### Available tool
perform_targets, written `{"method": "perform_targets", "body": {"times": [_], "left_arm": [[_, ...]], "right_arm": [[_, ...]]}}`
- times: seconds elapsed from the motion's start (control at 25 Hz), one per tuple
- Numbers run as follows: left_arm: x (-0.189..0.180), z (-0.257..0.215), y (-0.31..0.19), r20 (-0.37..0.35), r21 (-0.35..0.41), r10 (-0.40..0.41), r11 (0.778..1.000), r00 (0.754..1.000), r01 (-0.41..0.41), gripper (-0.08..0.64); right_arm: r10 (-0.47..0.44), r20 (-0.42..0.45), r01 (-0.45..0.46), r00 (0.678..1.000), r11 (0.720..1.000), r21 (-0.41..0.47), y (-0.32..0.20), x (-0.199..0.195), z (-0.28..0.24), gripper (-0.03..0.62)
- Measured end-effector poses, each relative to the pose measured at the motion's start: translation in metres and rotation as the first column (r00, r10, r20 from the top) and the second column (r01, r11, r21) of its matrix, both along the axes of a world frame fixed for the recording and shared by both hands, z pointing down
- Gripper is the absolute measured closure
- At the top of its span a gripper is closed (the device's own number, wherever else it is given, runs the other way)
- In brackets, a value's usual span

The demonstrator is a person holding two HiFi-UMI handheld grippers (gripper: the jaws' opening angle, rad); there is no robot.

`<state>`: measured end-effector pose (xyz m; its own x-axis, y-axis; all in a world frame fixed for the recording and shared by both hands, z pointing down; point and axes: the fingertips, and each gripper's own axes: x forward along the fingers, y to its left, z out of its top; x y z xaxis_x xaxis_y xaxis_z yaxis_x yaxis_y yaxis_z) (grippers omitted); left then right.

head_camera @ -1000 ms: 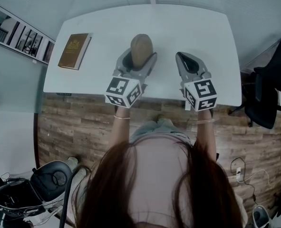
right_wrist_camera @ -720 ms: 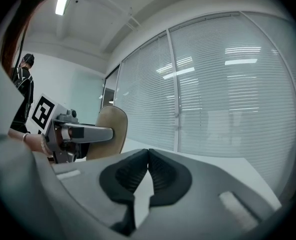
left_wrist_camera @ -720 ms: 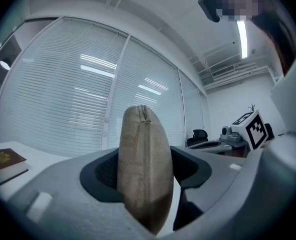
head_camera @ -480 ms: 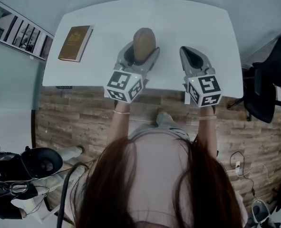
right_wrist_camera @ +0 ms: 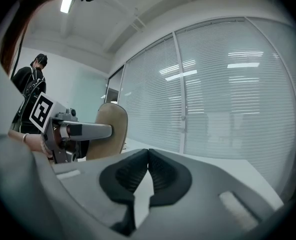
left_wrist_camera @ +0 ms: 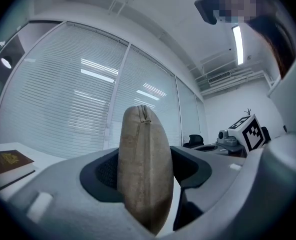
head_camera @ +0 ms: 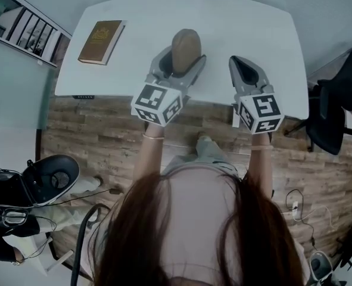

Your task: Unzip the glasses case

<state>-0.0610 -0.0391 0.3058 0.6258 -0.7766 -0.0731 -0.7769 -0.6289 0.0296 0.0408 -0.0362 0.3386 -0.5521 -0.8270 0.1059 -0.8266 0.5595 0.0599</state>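
Tan fabric oval glasses case (left_wrist_camera: 143, 179) stands on edge over the white tabletop (head_camera: 265, 28), pinched between the widely spread left tongs (head_camera: 180, 64), its zipper seam facing outward. The right tongs (head_camera: 236, 64), just beside the case, are pressed together and empty. To unzip cleanly, they should probably part, nip the pull near the seam's far tip, and draw along the seam against a firm left grip.

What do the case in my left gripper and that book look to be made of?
Glasses case: tan cloth or suede, matte, probably over a stiff shell; mottled nap and a zip seam show. Book: brown cover, likely board or leatherette, with gold print.
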Motion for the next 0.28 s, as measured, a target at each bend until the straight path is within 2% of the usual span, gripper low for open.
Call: {"method": "perform_targets", "body": {"times": [0.28], "left_arm": [[-0.022, -0.006, 0.025, -0.03, 0.006, 0.004, 1.0, 1.0, -0.004, 0.276]], "right_arm": [[0.002, -0.003, -0.002, 1.0, 1.0, 0.009, 0.026, -0.02, -0.003, 0.591]]}}
